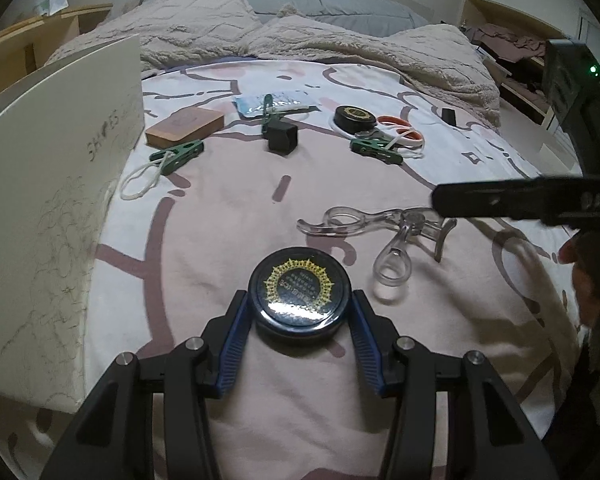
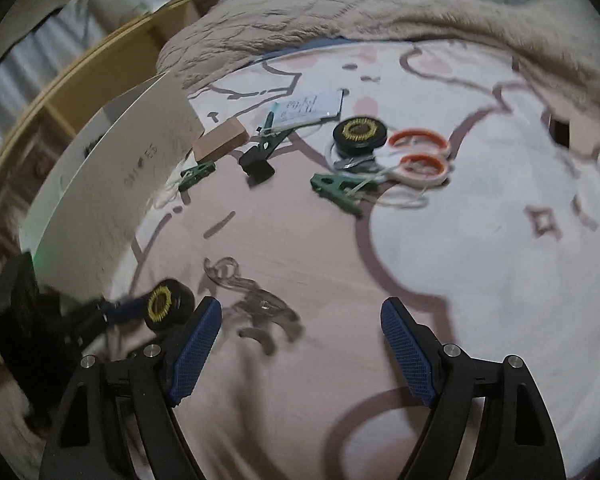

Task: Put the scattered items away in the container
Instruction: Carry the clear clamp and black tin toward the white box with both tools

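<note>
My left gripper [image 1: 299, 300] is shut on a round black tin with a gold sunburst lid [image 1: 299, 287], held just above the pink bedsheet; it also shows in the right wrist view [image 2: 168, 304]. My right gripper [image 2: 300, 312] is open and empty, above the sheet beside a clear plastic eyelash curler [image 2: 256, 300], which also shows in the left wrist view [image 1: 380, 236]. The white box container [image 1: 56, 184] stands at the left. Further back lie a second black tin [image 1: 355, 117], orange-handled scissors [image 1: 400, 130], green clips [image 1: 178, 156] and a black cube [image 1: 282, 136].
A tan block [image 1: 185, 126] and a blue-white packet [image 1: 276, 102] lie near the back. A small black item [image 1: 449, 116] sits at the far right. A fluffy beige blanket [image 1: 300, 44] is bunched behind. Wooden shelves [image 1: 512, 40] stand beyond the bed.
</note>
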Motion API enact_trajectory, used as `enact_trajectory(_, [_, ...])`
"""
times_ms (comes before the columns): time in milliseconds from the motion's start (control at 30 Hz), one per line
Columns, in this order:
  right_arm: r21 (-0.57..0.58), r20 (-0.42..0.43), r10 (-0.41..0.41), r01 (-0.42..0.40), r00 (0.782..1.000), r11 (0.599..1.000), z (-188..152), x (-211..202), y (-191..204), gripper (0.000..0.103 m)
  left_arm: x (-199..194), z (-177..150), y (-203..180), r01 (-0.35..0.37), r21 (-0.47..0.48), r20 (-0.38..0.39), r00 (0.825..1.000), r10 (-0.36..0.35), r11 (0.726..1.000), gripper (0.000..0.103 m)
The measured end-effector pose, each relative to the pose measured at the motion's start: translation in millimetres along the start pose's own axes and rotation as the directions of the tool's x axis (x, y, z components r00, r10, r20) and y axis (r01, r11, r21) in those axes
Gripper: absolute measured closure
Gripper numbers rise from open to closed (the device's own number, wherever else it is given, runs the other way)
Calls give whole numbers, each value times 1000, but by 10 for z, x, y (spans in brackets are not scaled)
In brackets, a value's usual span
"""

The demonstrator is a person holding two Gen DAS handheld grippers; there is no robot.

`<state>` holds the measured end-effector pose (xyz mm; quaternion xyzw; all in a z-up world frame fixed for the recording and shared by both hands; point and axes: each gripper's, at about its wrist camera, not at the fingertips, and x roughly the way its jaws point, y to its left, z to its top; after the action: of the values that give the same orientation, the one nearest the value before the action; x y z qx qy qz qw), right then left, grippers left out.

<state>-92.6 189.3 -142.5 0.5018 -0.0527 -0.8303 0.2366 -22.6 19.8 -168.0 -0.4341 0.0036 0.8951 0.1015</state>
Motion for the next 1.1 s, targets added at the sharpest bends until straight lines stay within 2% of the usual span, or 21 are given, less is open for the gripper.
enact_trajectory(133, [-77,44,-91,94,995,993,-30,74,241,21,-44,-1,90,-59,8,1,998,59,998,53])
enact_trajectory(233, [-135,51,-126,132,991,982,-33,186,404,20,-50,-3,208,-59,-29,-6,998,59,998,53])
enact_trajectory(267, [-154,55,-145,152,988,976,-30,235,449,17,-52,-5,229,-59,-37,-6,998,59,998,53])
enact_trajectory(433, [-273,62,-253,260,966,926,-138,384,649,16,-43,-31,244,-57,-38,-7,998,57,998,53])
enact_trajectory(600, [-286,63,-293,298,954,910,-188,277,516,15,-23,-53,249,-57,-44,-2,998,57,997,53])
enact_trajectory(733, [-256,37,-293,292,955,921,-169,216,332,15,-4,-65,263,-55,-62,2,998,55,997,53])
enact_trajectory(900, [-218,20,-294,291,956,931,-148,187,184,15,22,-70,239,-40,-55,2,999,40,998,42])
enact_trajectory(1100, [-256,31,-297,295,954,921,-191,188,224,16,30,-72,216,-36,-48,6,999,37,998,39])
